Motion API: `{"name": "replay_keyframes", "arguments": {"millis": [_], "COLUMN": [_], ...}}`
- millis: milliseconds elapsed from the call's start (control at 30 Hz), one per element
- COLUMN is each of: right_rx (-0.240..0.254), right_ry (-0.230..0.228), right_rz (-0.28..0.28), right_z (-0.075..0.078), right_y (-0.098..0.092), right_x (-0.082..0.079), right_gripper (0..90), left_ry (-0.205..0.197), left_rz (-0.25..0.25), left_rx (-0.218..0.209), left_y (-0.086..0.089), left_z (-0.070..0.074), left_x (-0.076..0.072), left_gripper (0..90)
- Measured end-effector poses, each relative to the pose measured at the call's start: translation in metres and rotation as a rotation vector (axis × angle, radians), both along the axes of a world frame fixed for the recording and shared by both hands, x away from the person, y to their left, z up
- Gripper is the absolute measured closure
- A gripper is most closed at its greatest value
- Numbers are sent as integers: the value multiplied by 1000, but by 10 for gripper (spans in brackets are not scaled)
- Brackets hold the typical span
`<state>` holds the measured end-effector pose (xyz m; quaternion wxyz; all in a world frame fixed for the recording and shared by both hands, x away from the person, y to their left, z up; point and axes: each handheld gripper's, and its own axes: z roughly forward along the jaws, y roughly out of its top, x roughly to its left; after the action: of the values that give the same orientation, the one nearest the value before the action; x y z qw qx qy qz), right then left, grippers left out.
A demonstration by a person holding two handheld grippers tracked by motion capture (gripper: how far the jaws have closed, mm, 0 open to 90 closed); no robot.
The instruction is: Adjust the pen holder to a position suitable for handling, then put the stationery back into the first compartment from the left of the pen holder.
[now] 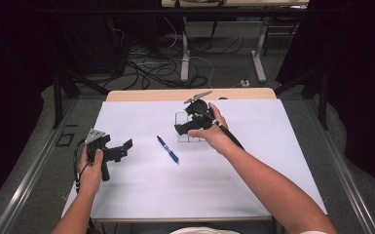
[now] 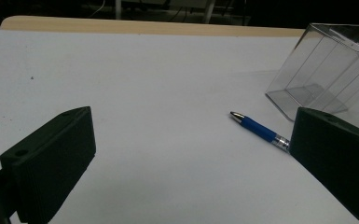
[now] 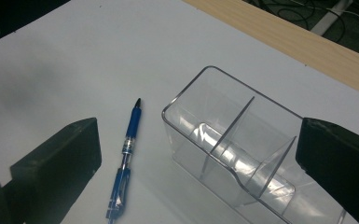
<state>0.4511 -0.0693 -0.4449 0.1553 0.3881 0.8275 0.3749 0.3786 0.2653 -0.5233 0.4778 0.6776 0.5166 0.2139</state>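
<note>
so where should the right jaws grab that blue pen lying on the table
Take the blue pen across the middle of its barrel, coming straight down from above. It lies flat on the white table, with bare surface on both long sides, so the open right gripper can straddle it crosswise. The clear organizer stands close on one side; probably avoid approaching from there.
</note>
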Motion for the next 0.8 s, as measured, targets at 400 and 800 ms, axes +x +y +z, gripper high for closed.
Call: {"name": "replay_keyframes", "arguments": {"millis": [400, 800], "right_rx": [-30, -25], "right_ry": [-7, 22], "right_rz": [56, 54], "right_z": [-5, -12], "right_y": [20, 36], "right_x": [-9, -8], "right_gripper": [41, 305], "left_ry": [-3, -2], "left_rz": [3, 9], "left_rx": [-3, -5], "left_y": [1, 2], "left_z": [0, 1], "left_x": [-1, -2], "left_gripper": [0, 1]}}
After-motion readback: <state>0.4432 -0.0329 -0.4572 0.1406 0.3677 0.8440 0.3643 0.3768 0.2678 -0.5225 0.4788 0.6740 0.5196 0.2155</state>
